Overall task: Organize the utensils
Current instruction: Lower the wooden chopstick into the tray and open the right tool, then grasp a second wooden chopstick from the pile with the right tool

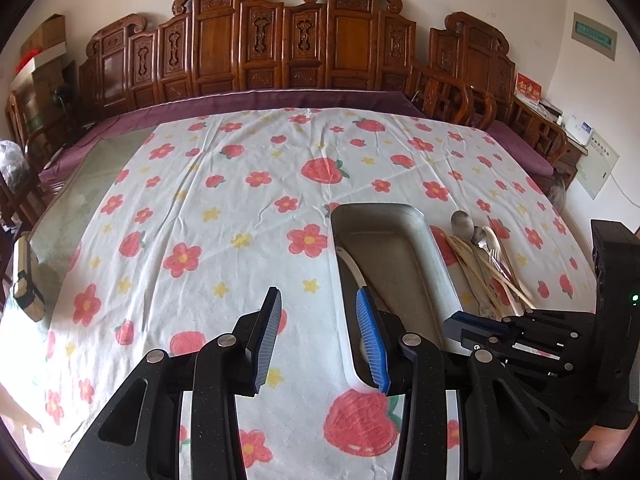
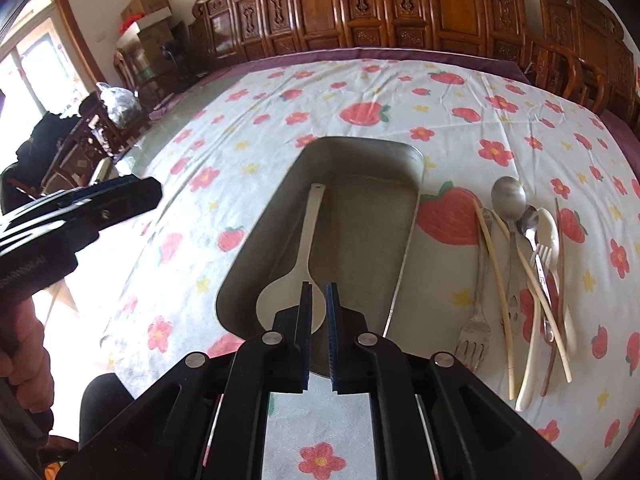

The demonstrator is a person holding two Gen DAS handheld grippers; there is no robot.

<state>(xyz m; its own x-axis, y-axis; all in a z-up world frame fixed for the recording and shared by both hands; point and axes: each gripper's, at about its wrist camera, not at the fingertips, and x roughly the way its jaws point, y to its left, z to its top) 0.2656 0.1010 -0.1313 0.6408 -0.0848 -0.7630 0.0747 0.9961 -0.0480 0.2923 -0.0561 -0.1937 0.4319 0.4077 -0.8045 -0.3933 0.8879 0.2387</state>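
A metal tray [image 2: 414,200] lies on the flowered tablecloth, and one white plastic spoon [image 2: 313,220] rests inside it, bowl toward me. My right gripper [image 2: 319,286] hovers just over that bowl, jaws nearly together with nothing between them. To the tray's right is a loose pile of utensils [image 2: 532,272]: several chopsticks, metal spoons, forks and a white spoon. In the left wrist view my left gripper [image 1: 318,292] stands open and empty at the tray's [image 1: 376,210] left rim, over the cloth. The right gripper [image 1: 460,320] shows beside it, and the spoon handle [image 1: 354,268] leans on the tray wall.
A carved wooden bench [image 1: 280,48] and chairs line the table's far side. Bare glass tabletop [image 1: 80,192] shows left of the cloth, with a small boxy object [image 1: 24,276] at its edge. A person's hand [image 2: 24,340] holds the left gripper [image 2: 148,192].
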